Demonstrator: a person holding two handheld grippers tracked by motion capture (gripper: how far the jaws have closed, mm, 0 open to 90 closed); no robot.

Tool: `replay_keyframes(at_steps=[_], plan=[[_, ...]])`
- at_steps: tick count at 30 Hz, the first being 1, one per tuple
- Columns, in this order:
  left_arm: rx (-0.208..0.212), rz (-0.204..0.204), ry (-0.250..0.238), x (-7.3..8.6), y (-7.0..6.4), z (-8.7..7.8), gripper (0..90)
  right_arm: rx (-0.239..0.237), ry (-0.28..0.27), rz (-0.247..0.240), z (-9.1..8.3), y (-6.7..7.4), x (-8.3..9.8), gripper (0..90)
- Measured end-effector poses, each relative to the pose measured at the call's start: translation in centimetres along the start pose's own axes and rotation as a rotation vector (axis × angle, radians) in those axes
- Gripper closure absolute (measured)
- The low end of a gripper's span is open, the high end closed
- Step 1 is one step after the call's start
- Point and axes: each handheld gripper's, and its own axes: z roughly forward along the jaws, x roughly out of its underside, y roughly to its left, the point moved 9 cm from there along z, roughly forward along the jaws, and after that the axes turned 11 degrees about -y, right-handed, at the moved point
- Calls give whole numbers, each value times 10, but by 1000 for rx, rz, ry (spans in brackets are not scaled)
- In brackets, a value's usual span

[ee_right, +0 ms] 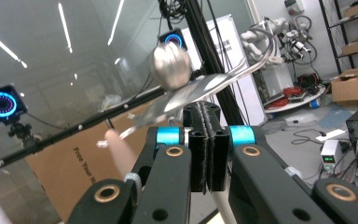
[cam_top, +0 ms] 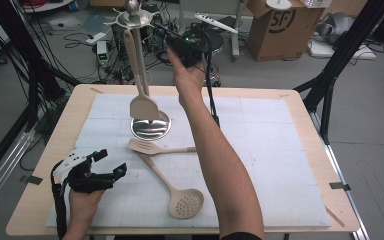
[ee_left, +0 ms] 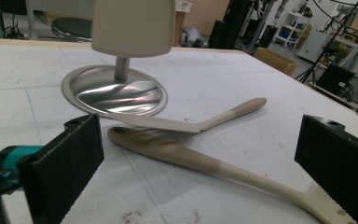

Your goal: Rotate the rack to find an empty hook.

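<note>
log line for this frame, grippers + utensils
left gripper: open, low over mat, near skimmer | right gripper: shut, up at rack top | turner: hanging on rack | slotted turner: on mat, crossing skimmer handle

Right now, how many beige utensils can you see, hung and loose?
3. One spatula hangs on the metal rack. A slotted turner and a skimmer lie crossed on the white mat. The raised arm may hide others.

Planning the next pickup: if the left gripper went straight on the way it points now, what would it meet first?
Most likely the skimmer's handle, lying across the line between the open left gripper's fingers. The slotted turner lies just beyond it, then the rack base. Depth is hard to judge.
</note>
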Motion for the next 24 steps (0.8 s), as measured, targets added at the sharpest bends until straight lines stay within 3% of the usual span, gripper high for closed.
replay_keyframes(at_steps=[11,24], plan=[[-7,-8,-10,-2,2,-2,17,-27,15,-38,0,20,3,900],[-17,-19,-18,-4,6,-5,17,-64,42,-24,12,38,16,900]])
